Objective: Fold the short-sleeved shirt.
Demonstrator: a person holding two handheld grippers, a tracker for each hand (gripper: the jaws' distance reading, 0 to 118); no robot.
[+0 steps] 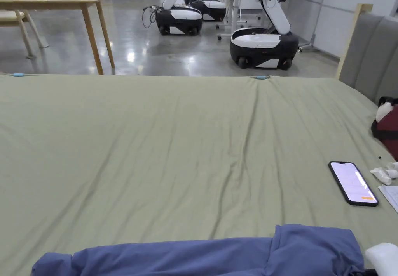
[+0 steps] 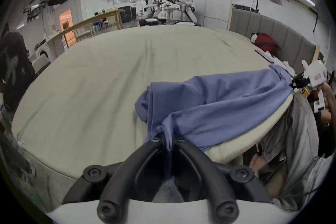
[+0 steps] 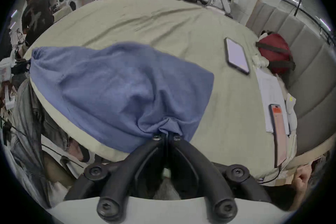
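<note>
Left gripper (image 2: 167, 138): jaws pinched together on a bunched edge of the blue shirt (image 2: 218, 104).
Right gripper (image 3: 165, 135): jaws clamped on the shirt's other gathered end.
Shirt: stretched between both grippers along the bed's near edge.
Bed (image 1: 175, 141): green sheet, wrinkled.
Phone (image 1: 353, 183): near right, apart from the shirt.
Red bag (image 1: 388, 131): far right.

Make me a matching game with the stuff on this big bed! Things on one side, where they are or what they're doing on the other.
Things:
1. blue short-sleeved cotton shirt
2. black rectangular smartphone
3. dark red fabric bag
4. right hand-held gripper

Places or states:
A. leaning by the grey padded headboard
B. shut on a bunched bit of shirt
C. stretched along the near edge of the olive green bedsheet
D. lying flat, screen lit

Pairs: 1-C, 2-D, 3-A, 4-B
</note>
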